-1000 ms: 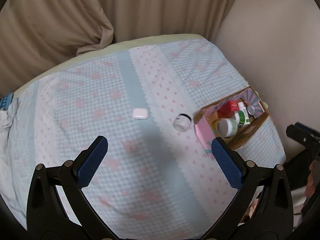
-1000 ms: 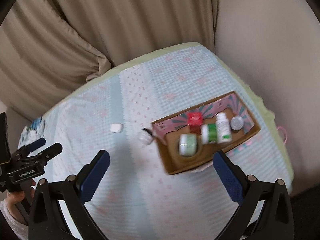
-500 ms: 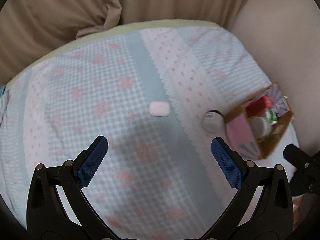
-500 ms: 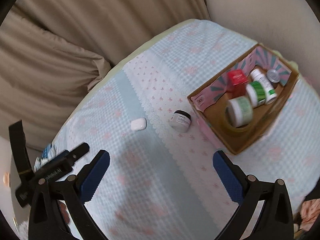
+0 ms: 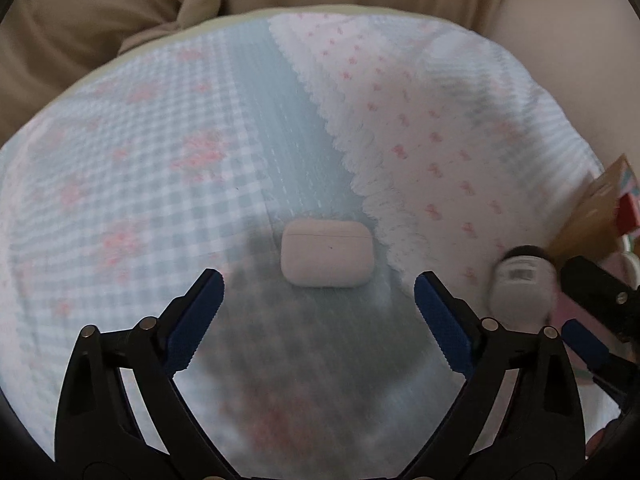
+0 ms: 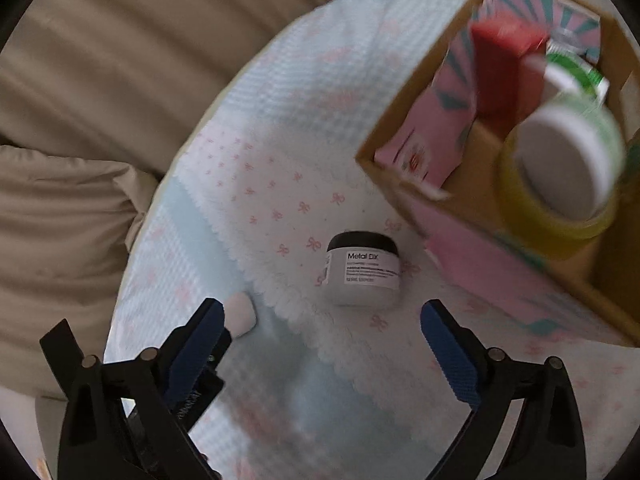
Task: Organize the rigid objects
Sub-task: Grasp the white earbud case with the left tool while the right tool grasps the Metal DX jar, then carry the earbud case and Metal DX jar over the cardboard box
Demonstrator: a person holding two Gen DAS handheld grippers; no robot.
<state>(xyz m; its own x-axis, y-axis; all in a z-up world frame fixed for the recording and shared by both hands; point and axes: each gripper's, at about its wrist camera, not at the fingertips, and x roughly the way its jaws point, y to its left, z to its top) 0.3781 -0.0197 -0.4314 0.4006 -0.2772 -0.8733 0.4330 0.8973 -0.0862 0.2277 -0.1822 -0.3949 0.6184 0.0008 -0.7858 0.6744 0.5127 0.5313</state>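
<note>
A white earbud case (image 5: pixel 326 253) lies on the bed just ahead of my open, empty left gripper (image 5: pixel 319 312). It also shows in the right wrist view (image 6: pixel 240 314) beside the left finger. A grey jar with a black lid (image 6: pixel 363 268) lies on its side just ahead of my open, empty right gripper (image 6: pixel 322 344); in the left wrist view the jar (image 5: pixel 522 288) is blurred at the right. A pink and brown cardboard box (image 6: pixel 460 216) holds a red box (image 6: pixel 504 52), a tape roll (image 6: pixel 552 212) and white bottles (image 6: pixel 576 148).
The bed cover (image 5: pixel 160 200) is light blue check with pink bows. Beige curtains (image 6: pixel 100 100) hang behind the bed. A beige wall (image 5: pixel 580 40) stands to the right. The box edge (image 5: pixel 592 220) shows at the right of the left wrist view.
Both grippers have dropped closer to the bed. The earbud case now sits just ahead of the left fingers, and the jar just ahead of the right fingers. Both stay open.
</note>
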